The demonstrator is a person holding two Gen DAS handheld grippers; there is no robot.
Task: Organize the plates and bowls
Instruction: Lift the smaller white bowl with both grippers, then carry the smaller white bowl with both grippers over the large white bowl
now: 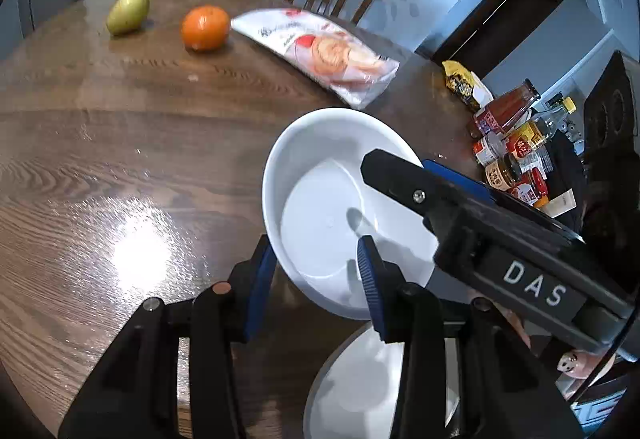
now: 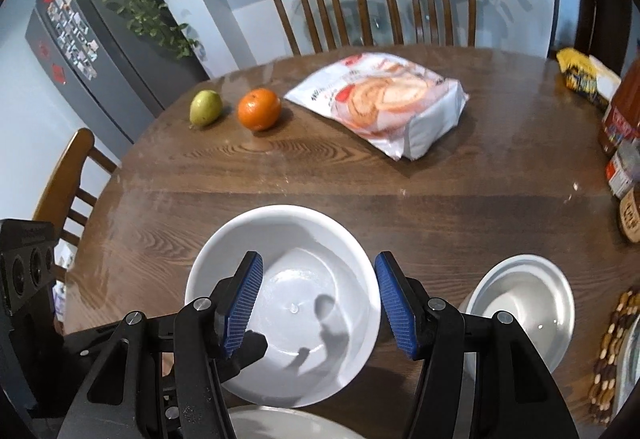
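White deep plate point(image 2: 288, 267) sat on the round wooden table point(image 2: 360, 183), nearest the camera side, & served as the landmark for everything else. In the right wrist view the right gripper point(image 2: 320, 303) hovered over it, blue pads spread wide apart, released, nothing between them; left pad above the plate's left rim, right pad past its right rim. A black fingertip of the other tool reached in over the plate's near-left rim.

In the left wrist view the left gripper point(image 1: 316, 275) was also open: its left pad just outside the plate's point(image 1: 320, 143) near rim, right pad over the inside, rim in the gap between them. Contact w/ the rim: couldn't tell.

Right of the plate, apart from it, sat a smaller white bowl point(image 2: 524, 303). Another white dish rim point(image 2: 288, 423) showed just in front of the plate, mostly cut off.

Beyond the plate, well apart: a green pear point(image 2: 206, 107), an orange point(image 2: 259, 108) beside it, & a bag of rolled cake point(image 2: 384, 99) farther right. Sauce bottles & jars point(image 1: 512, 143) clustered at the table edge, far right of the plate.
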